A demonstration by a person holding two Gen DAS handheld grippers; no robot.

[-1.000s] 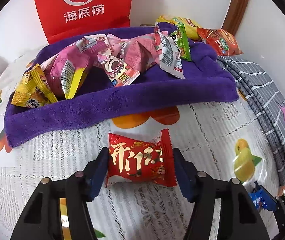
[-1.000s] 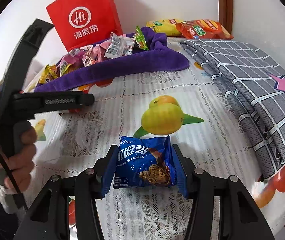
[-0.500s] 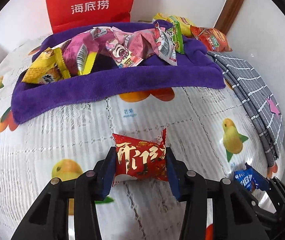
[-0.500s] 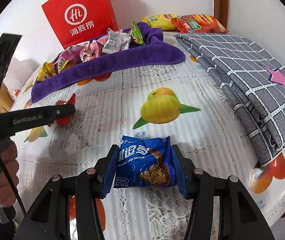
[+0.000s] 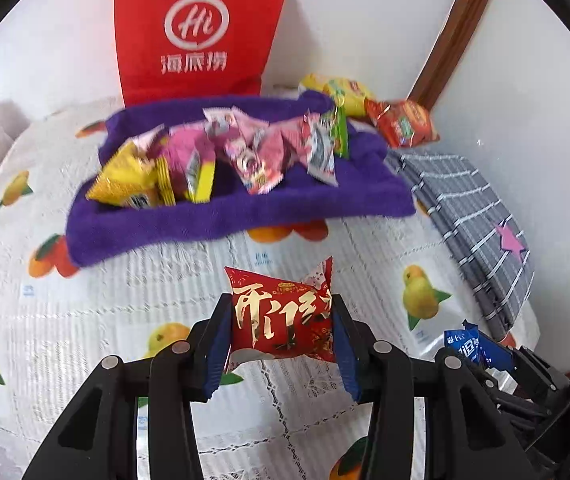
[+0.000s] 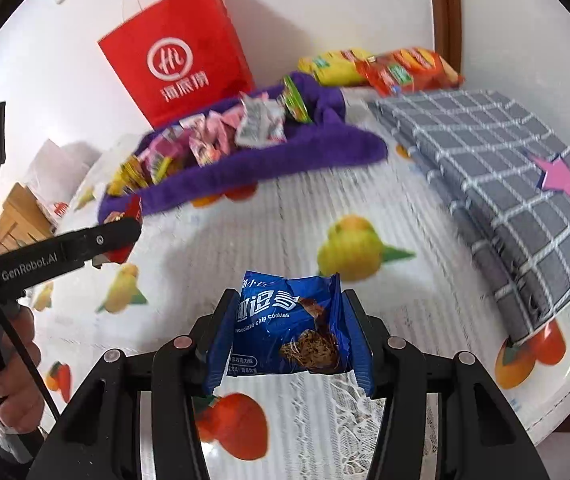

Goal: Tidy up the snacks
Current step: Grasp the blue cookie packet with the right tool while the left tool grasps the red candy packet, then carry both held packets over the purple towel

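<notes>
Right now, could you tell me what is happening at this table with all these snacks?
A person is sorting snacks with a handheld gripper in each hand. The left gripper is shut on a red snack packet, and the right gripper is shut on a blue chocolate chip cookie packet. Both packets are lifted above the fruit-print tablecloth. Ahead, a purple towel holds a pile of pink and yellow snacks, with a red paper bag standing behind it.
</notes>
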